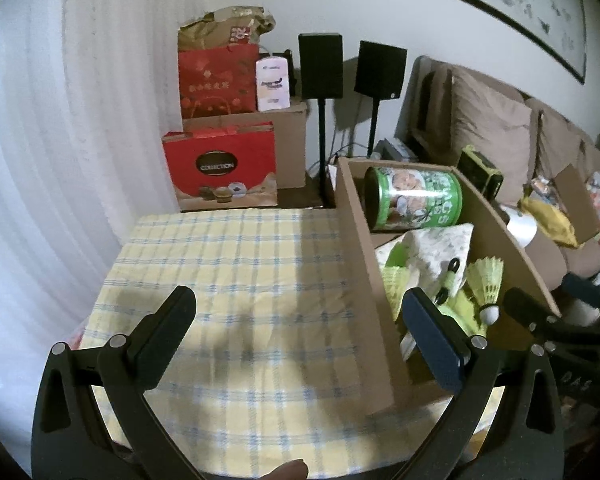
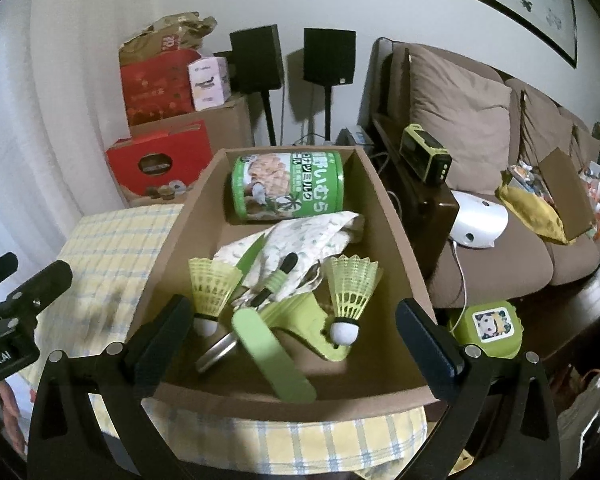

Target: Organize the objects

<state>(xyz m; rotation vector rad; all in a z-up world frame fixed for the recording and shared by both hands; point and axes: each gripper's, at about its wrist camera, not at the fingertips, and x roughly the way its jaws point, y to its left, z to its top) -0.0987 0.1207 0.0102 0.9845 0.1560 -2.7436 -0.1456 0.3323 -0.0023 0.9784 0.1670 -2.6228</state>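
A cardboard box stands on the right part of a table with a yellow checked cloth. Inside lie a green can on its side, a floral cloth, two yellow-green shuttlecocks, a green flat stick and other green pieces. My right gripper stands wide open above the box's near end, nothing between its fingers. My left gripper is open and empty above the bare cloth, left of the box wall.
Red gift boxes and cartons are stacked behind the table by a white curtain. Two black speakers on stands stand at the wall. A brown sofa with cushions, a white device and a green lunch box lies right.
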